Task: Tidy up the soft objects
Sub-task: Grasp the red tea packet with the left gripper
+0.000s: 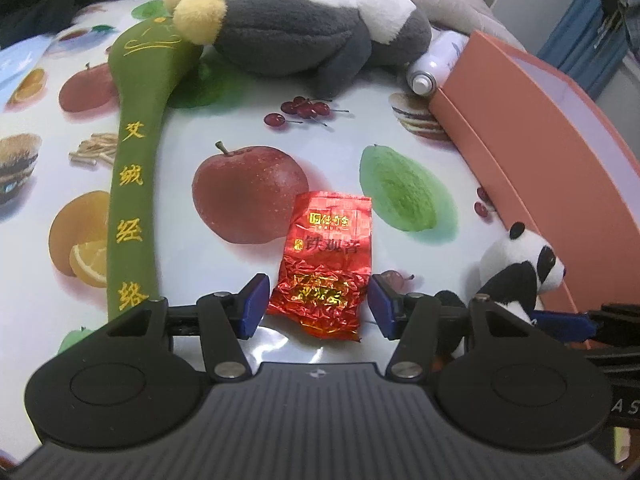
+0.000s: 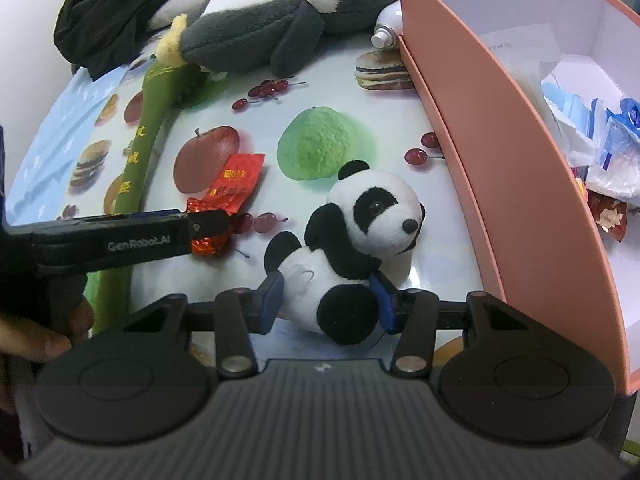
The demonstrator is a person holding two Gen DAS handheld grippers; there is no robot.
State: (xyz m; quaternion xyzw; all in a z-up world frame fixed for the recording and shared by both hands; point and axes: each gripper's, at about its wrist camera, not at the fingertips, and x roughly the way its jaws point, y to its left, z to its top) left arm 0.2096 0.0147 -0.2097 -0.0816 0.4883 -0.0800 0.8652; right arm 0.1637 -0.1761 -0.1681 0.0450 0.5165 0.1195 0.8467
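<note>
The left gripper (image 1: 318, 304) stands wide open over the fruit-printed tabletop (image 1: 248, 120), its blue pads (image 1: 254, 306) on either side of the lower, crumpled end of a red foil tea packet (image 1: 326, 264). Neither pad touches the foil in the left wrist view. The packet lies flat, partly over the printed red apple.

Taking the tea packet as the landmark: to its right lies the small panda plush (image 2: 360, 240), on its side with its head toward the orange box (image 2: 452, 120). The right gripper (image 2: 328, 300) has its blue pads against the panda's white and black hindquarters, one on each flank, the jaws fairly wide apart around the soft body; whether they are squeezing it cannot be told. To the packet's left runs a long green plush stick (image 1: 132, 184) embroidered with yellow Chinese characters, with yellow pompoms (image 1: 198, 16) at its far end. Beyond the packet, at the far side of the tabletop, a big grey and white plush toy (image 1: 312, 32) lies touching those pompoms. Beside that toy, against the corner of the orange box, lies a white spray can (image 1: 434, 64).

The orange box stands open to the right of the panda, and the right wrist view shows blue and white plastic packets (image 2: 592, 136) inside. A black garment (image 2: 108, 16) lies bunched at the far left edge of the tabletop.
</note>
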